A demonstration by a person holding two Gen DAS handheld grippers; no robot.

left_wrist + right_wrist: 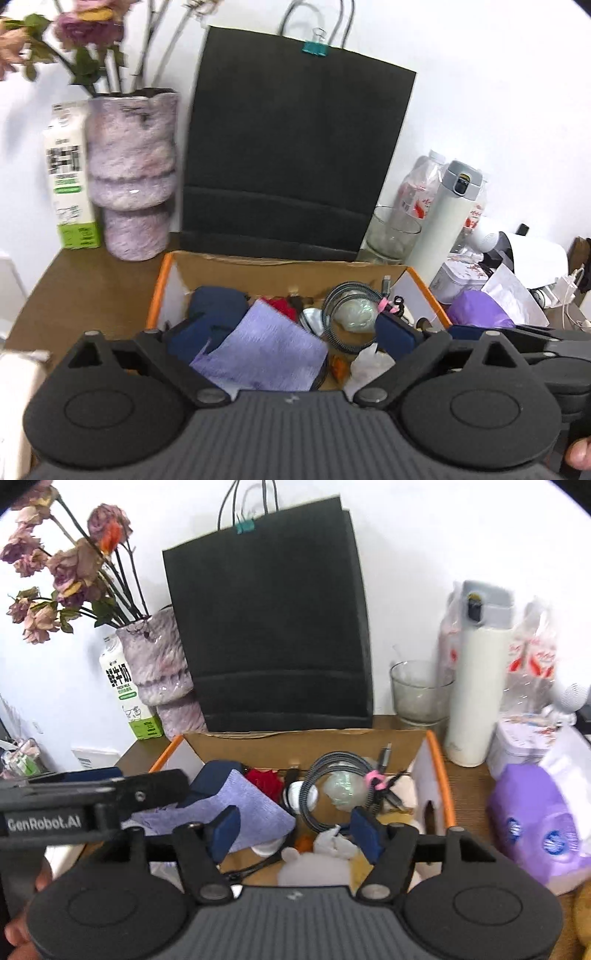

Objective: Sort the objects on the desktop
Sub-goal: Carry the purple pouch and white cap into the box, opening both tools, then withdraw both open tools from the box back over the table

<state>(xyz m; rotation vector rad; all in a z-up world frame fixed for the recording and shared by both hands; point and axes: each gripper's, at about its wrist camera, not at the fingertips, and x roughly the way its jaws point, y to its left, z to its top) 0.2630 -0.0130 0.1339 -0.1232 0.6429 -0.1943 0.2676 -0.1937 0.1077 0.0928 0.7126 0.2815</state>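
Cardboard box (pixel 280 271), orange-edged, on the bench in front of a black paper bag (pixel 295 147): light, stiff, filling up. Inside, largest to smallest: lilac cloth (pixel 266 350), soft and limp, best pinched at a corner; braided cable (pixel 332 306), springy, best taken across the coil. Left gripper (pixel 291 336) and right gripper (pixel 291 829) above the box, jaws released, nothing between.

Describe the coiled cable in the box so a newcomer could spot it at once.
Find the tall black paper bag against the wall; an open cardboard box with orange edges sits right in front of it. Inside, right of the purple cloth, lies the cable: grey, braided, looped, with a pink tie.
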